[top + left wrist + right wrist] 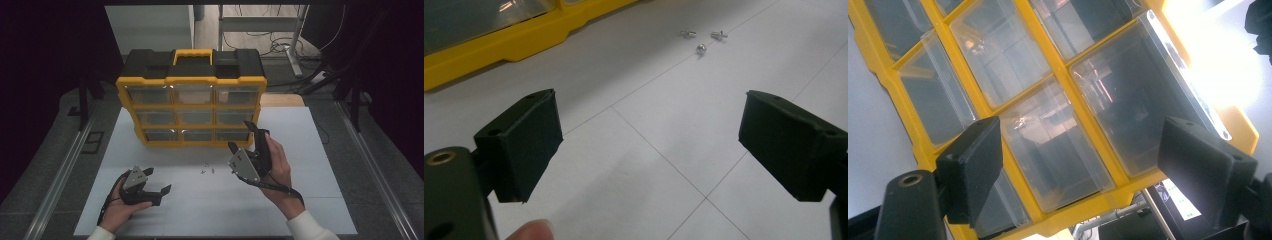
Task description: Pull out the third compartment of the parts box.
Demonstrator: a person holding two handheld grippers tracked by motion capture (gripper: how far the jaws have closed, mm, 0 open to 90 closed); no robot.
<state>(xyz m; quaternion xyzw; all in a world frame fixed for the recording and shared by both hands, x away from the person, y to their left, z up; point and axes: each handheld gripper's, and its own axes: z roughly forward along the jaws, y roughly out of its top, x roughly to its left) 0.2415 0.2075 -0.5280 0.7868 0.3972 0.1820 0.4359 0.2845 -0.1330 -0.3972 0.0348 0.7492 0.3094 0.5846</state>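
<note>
Barely begun: three small silver screws (207, 170) lie loose mid-worktop, just before the yellow-framed organiser of clear plastic drawers (192, 106).
Left hand-held gripper (156, 183) and right hand-held gripper (241, 136) both gape, empty; every drawer looks closed, so picking and stowing remain.

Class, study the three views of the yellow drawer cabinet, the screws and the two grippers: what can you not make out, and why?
- Clear drawers of the yellow-and-black plastic cabinet: contents unreadable, glare in the high view and right gripper view.
- Small silver screws: exact type, too small.
- Open right gripper: cabinet's right edge washed out by bright light.
- Open left gripper: cabinet cut off at the top edge.
</note>
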